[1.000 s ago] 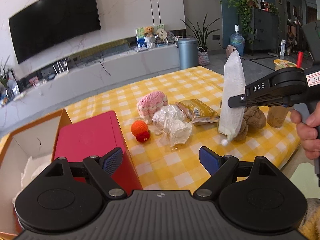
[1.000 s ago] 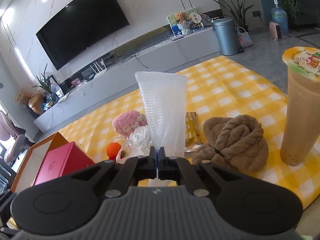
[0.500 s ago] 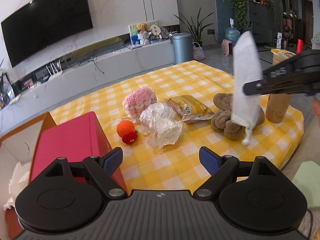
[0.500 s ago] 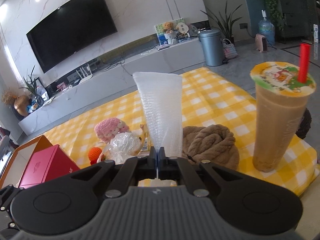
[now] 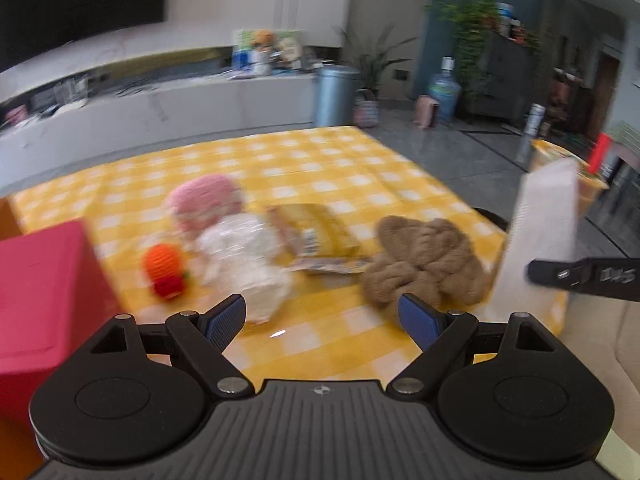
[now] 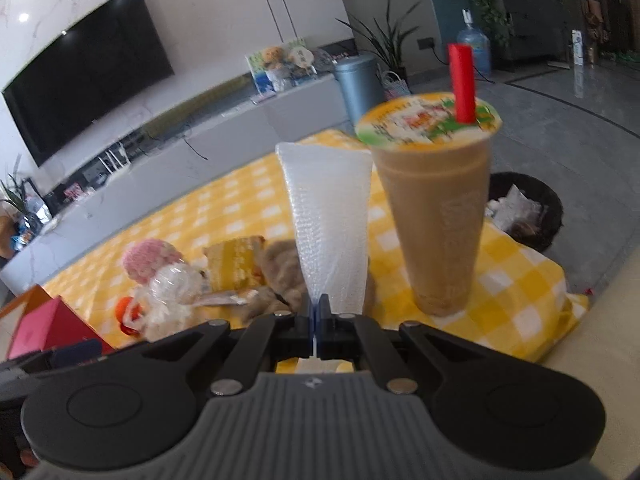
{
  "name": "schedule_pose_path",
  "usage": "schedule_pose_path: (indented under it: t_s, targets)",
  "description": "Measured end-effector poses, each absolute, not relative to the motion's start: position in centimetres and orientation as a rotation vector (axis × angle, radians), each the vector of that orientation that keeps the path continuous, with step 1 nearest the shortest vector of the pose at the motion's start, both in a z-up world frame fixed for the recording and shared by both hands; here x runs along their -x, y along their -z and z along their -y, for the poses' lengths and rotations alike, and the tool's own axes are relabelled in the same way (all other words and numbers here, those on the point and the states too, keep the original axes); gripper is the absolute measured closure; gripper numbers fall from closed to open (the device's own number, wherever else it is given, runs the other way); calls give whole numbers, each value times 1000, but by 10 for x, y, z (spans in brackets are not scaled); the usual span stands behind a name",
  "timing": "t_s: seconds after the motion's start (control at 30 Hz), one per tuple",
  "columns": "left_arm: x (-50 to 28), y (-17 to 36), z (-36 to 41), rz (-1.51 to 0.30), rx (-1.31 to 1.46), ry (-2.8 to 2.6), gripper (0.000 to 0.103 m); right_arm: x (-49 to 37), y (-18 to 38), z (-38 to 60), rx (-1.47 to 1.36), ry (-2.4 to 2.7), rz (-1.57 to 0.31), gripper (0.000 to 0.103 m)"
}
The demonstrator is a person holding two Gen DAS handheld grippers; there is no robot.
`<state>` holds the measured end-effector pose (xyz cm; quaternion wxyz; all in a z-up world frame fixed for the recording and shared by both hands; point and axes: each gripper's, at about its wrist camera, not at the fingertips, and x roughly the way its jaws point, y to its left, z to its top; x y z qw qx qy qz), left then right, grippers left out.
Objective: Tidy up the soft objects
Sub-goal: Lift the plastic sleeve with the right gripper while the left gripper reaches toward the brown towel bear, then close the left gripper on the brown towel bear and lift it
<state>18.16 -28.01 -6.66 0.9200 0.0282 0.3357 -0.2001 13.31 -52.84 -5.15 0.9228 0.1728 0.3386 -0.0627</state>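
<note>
My right gripper (image 6: 319, 307) is shut on a white bubble-wrap piece (image 6: 328, 220) that stands up from its pads; in the left wrist view the same bubble-wrap piece (image 5: 540, 240) hangs at the far right, pinched by a black finger (image 5: 568, 274). My left gripper (image 5: 322, 318) is open above the yellow checked tablecloth (image 5: 320, 164), nothing between its blue pads. Ahead lie a brown knitted bundle (image 5: 424, 264), a yellow snack bag (image 5: 316, 232), a crumpled clear plastic bag (image 5: 244, 256), a pink crochet piece (image 5: 204, 200) and an orange crochet ball (image 5: 164, 268).
A tall milk-tea cup (image 6: 436, 212) with a red straw stands close right of the bubble wrap near the table's corner. A red box (image 5: 44, 288) sits at the left. A black waste bin (image 6: 528, 212) stands on the floor beyond the table edge.
Both views have swung to the right. The bubble wrap in the right gripper has moved right, toward the milk-tea cup. The red box has slid to the left edge of the left view.
</note>
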Motion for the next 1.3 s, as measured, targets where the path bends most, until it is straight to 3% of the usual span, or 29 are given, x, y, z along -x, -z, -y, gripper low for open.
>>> schedule_pose_path:
  t_s: [0.27,0.77,0.83,0.9,1.03,1.3]
  targets:
    - [-186,87,351,-561,-309,544,2,-134,71,540,-354,200,-761,103]
    - [-232,141,383,-598,-419,637,3,-145,74,526,-306,186,-789,103]
    - [-235,148,383,-618,-416,640,12,-147,75,524,-304,168,-792,103]
    - [-237,153,384,-646,-406,653,28,-148,76,523,-305,167,-796,103]
    - [-233,153,380,-642,-368,630,45,-146,78,526,-314,172,-795,103]
    - [-214,135,354,-654,-284,657,47,-147,76,523,-303,166,-792,103]
